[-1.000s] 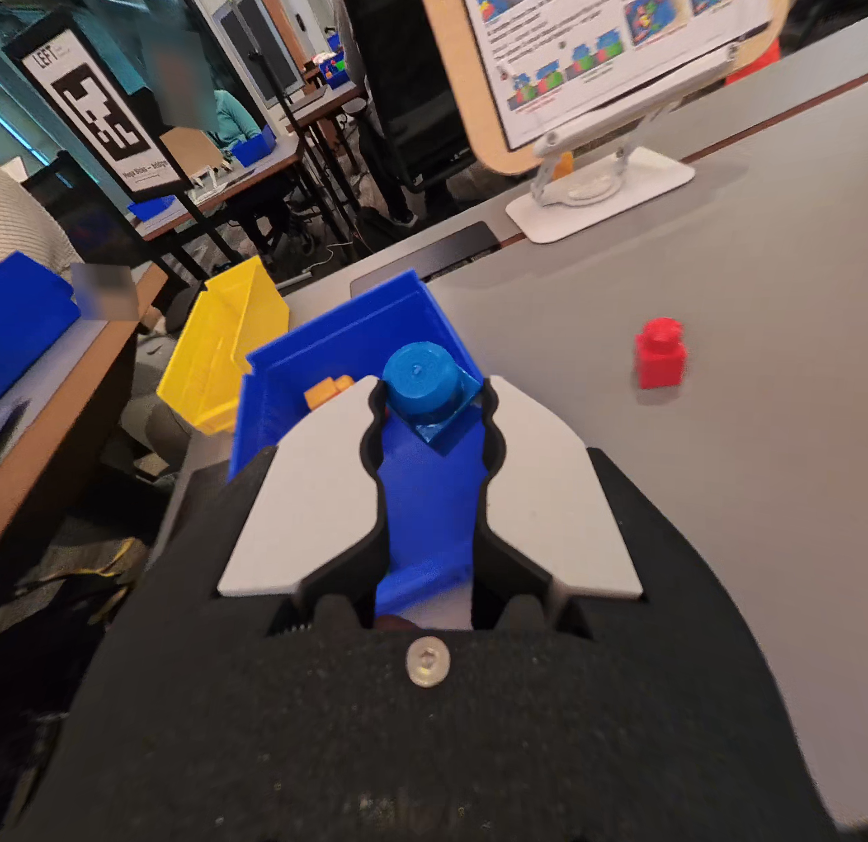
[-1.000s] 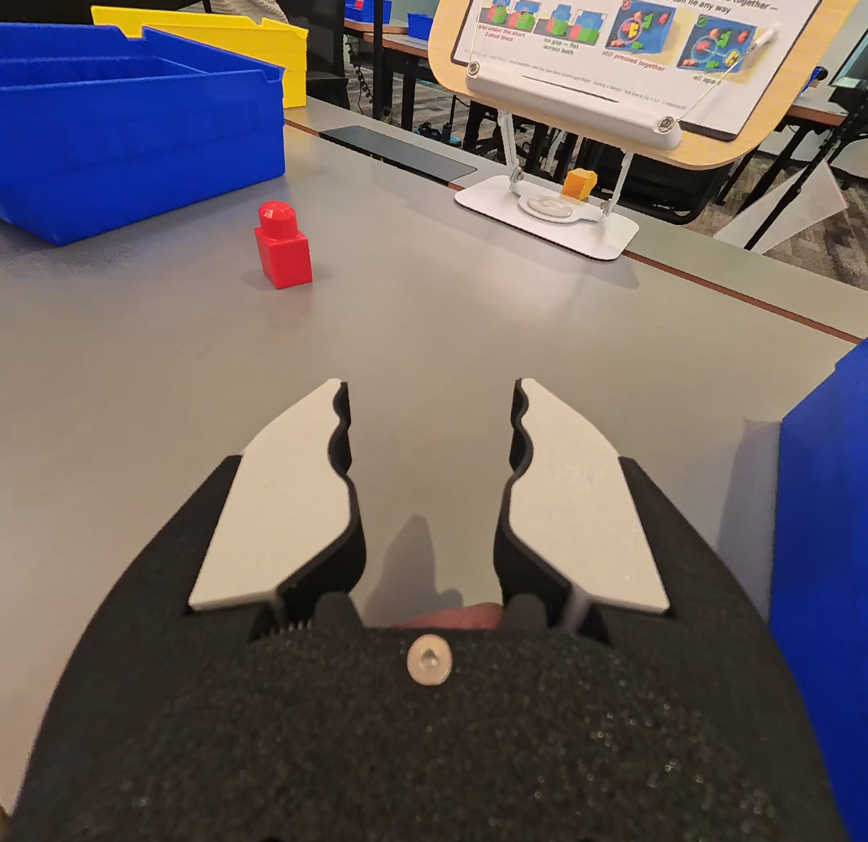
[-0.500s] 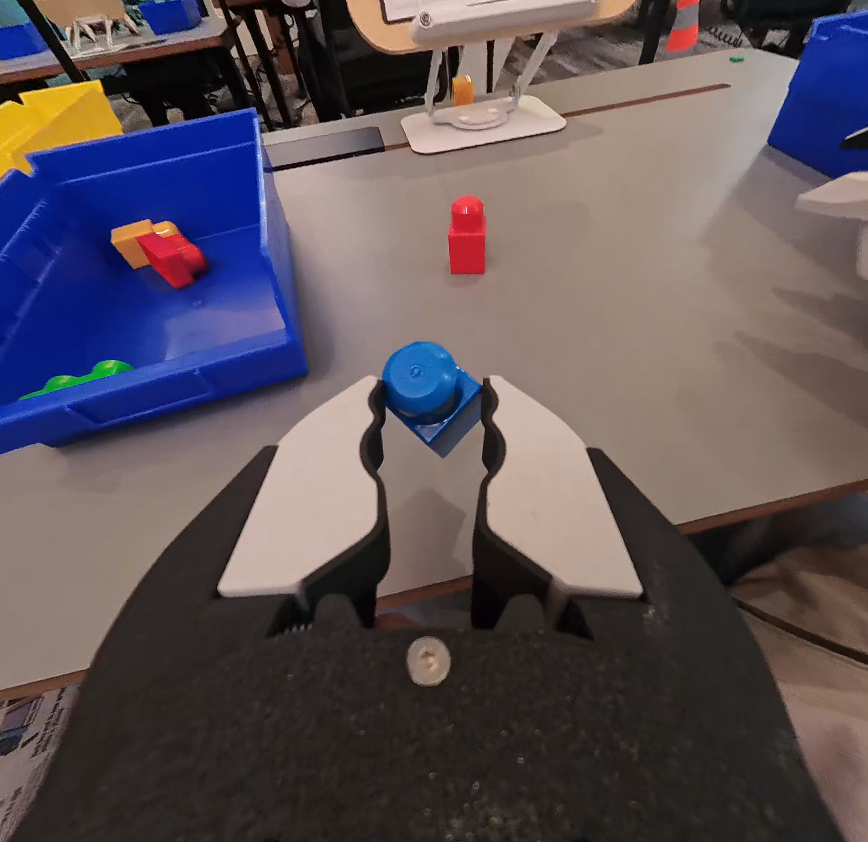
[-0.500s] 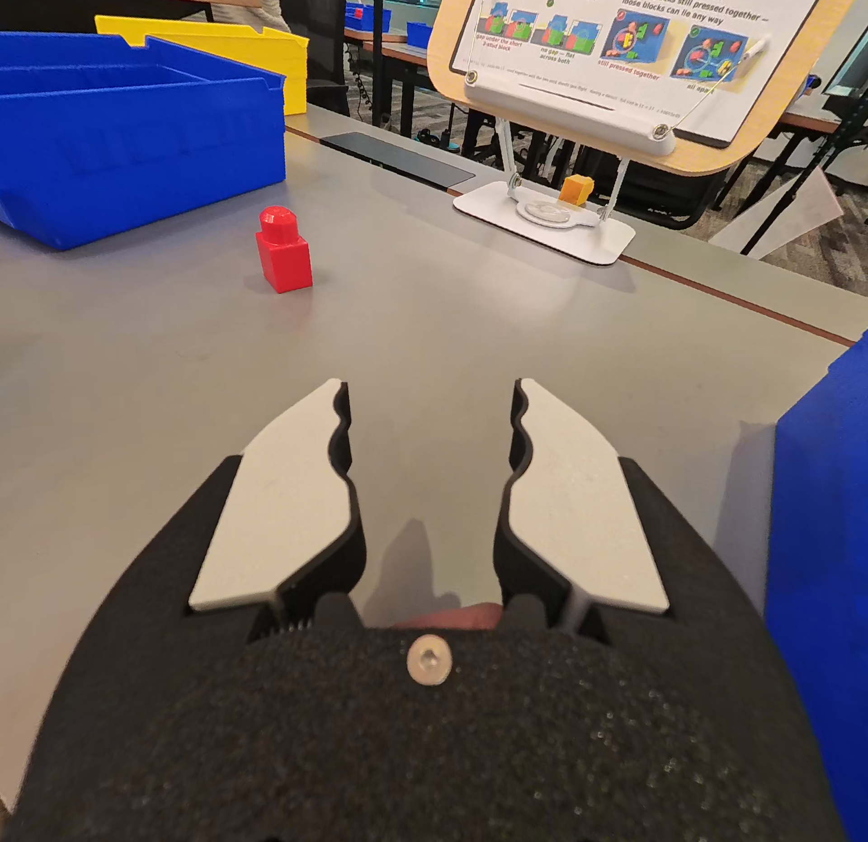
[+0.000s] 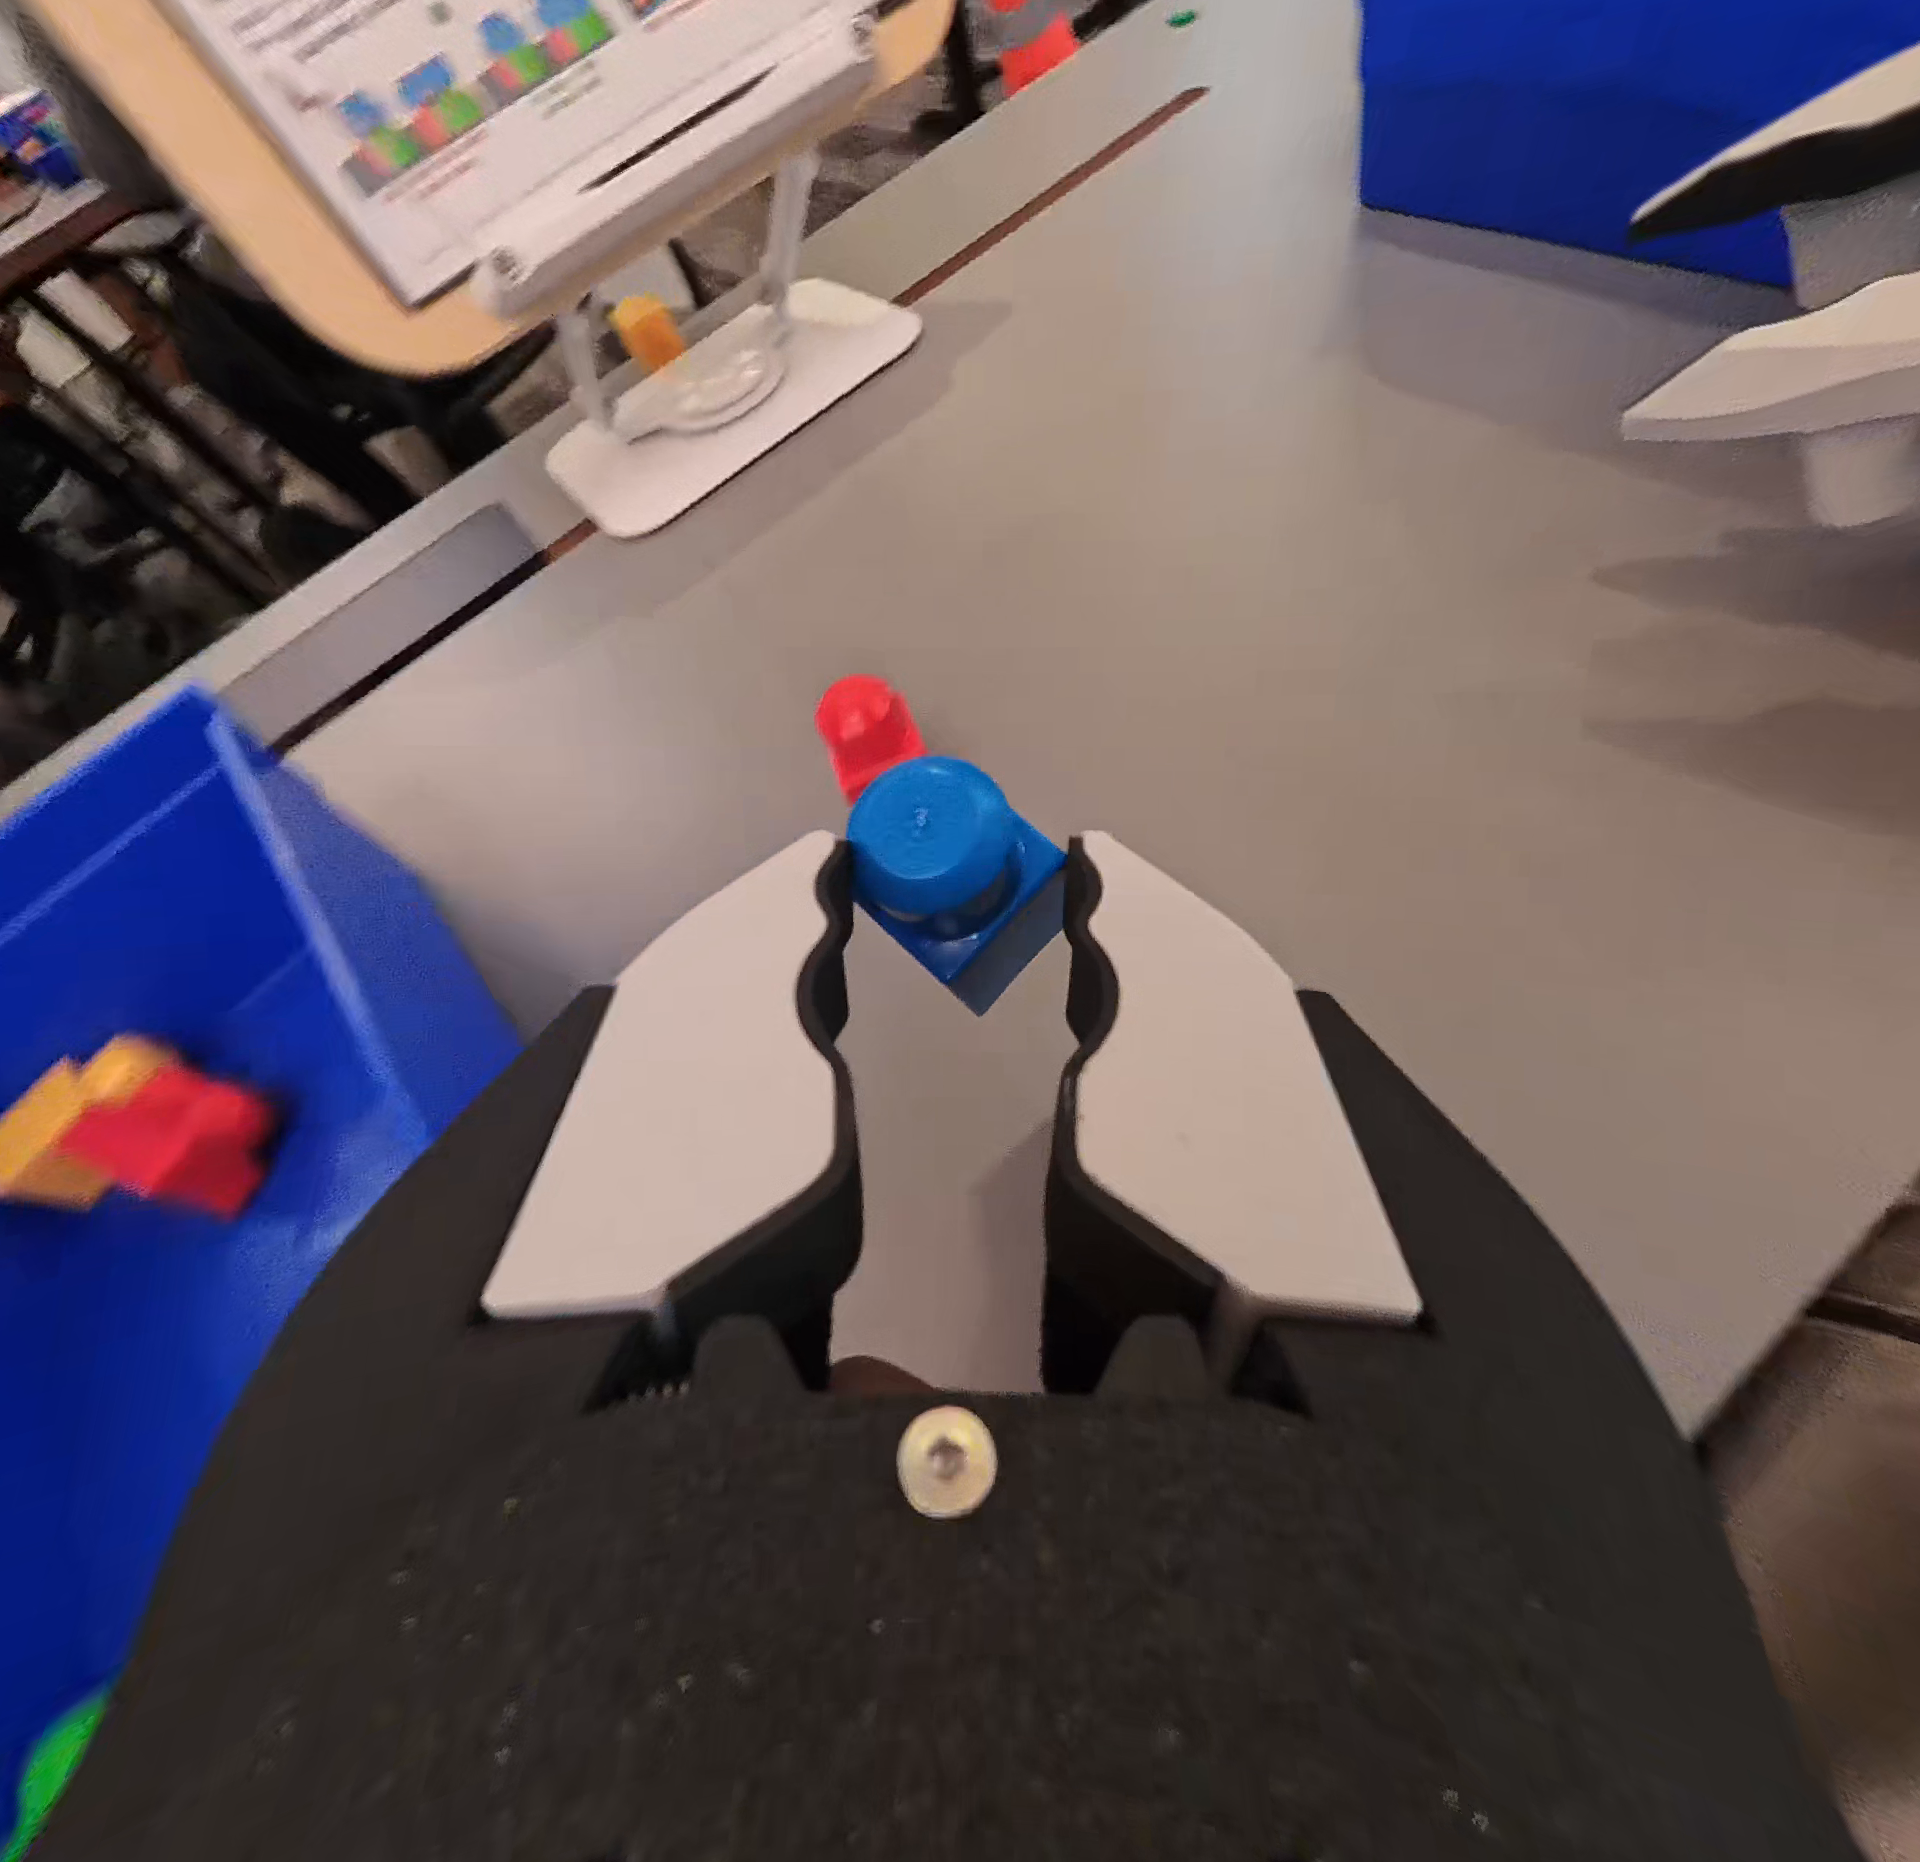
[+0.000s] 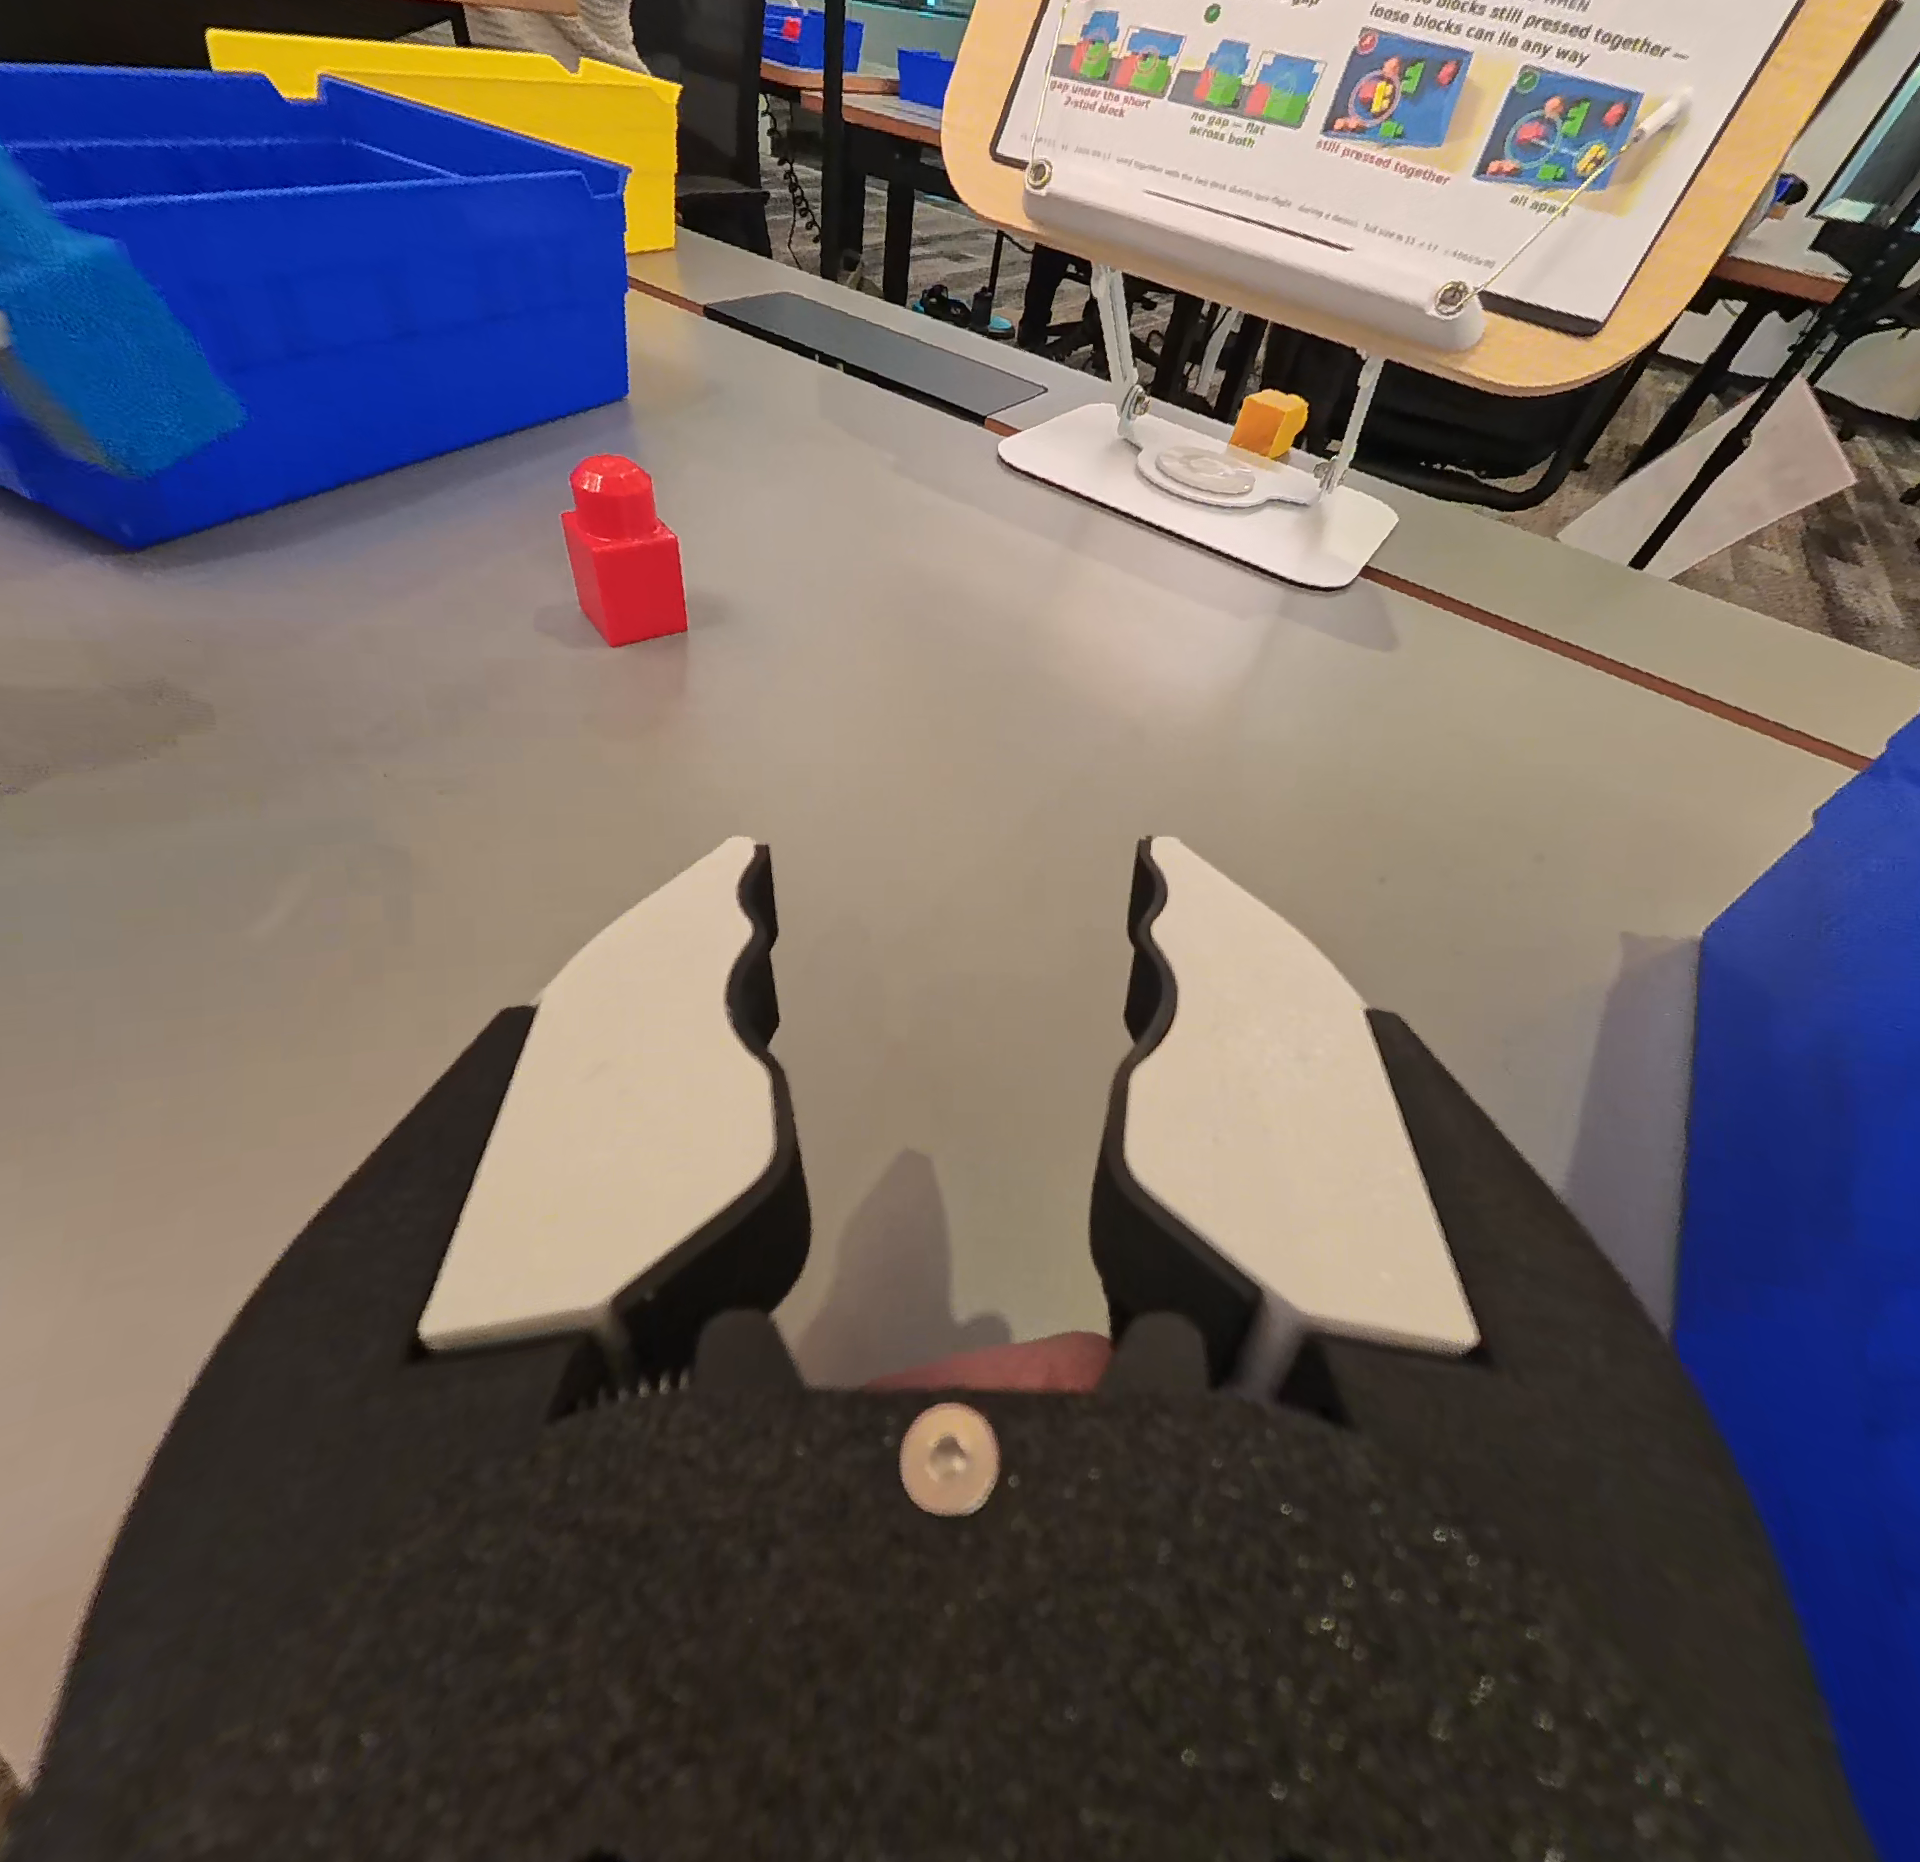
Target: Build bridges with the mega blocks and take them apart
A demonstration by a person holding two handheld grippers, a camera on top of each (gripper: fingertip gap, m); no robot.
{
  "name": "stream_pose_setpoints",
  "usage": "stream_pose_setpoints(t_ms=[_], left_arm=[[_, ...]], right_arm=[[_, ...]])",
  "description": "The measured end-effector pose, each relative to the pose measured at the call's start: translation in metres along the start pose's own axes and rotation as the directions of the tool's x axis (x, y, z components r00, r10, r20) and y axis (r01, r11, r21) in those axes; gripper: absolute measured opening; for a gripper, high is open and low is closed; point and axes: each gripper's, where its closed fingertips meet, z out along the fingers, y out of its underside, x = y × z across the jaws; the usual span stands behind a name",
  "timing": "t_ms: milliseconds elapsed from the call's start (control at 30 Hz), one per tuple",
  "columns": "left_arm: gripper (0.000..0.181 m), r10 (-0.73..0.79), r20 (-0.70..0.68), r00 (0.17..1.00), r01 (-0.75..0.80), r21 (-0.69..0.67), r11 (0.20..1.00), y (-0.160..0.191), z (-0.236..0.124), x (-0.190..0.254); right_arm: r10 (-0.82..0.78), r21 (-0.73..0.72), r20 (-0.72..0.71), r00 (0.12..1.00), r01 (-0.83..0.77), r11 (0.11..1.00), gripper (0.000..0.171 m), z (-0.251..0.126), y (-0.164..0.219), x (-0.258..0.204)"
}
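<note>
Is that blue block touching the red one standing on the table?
Apart. The right wrist view shows the red block standing alone on the table, while the blue block is at the left edge, clear of it.

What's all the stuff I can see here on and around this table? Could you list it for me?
Single-stud block: 1, blue, gripped in the left gripper's jaws, tilted.
Single-stud block: 1, red, upright on the grey table.
Bin: 1, blue, table's left side; holds red, orange and green blocks.
Bin: 1, blue, table's right side.
Bin: 1, yellow, behind the left blue bin.
Instruction board on white stand: 1, far table edge.
Small block: 1, orange, behind the stand's base.
Left gripper: shut on the blue block.
Right gripper: open, empty, above the table.
</note>
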Motion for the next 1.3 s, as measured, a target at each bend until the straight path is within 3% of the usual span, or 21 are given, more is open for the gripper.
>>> stream_pose_setpoints(t_ms=[200,333,567,1300], left_arm=[[0.039,0.098,-0.212,0.972,-0.11,-0.045,0.993,-0.017,0.077,0.01],[0.039,0.181,-0.326,0.928,-0.215,-0.072,0.974,-0.013,0.11,0.023],[0.039,0.238,-0.37,0.898,-0.323,-0.187,0.928,0.014,0.148,0.022],[0.043,0.2,-0.345,0.917,-0.277,-0.188,0.942,0.008,0.15,0.016]], right_arm=[[0.003,0.001,0.004,1.0,-0.003,1.0,0.064,0.0,0.0,0.0],[0.008,0.003,0.005,1.0,-0.008,1.0,0.064,0.0,0.0,0.001],[0.011,0.004,0.003,1.0,-0.011,1.0,0.064,-0.002,-0.001,0.003],[0.01,0.006,-0.003,1.0,-0.01,1.0,0.064,-0.004,-0.002,0.006]])
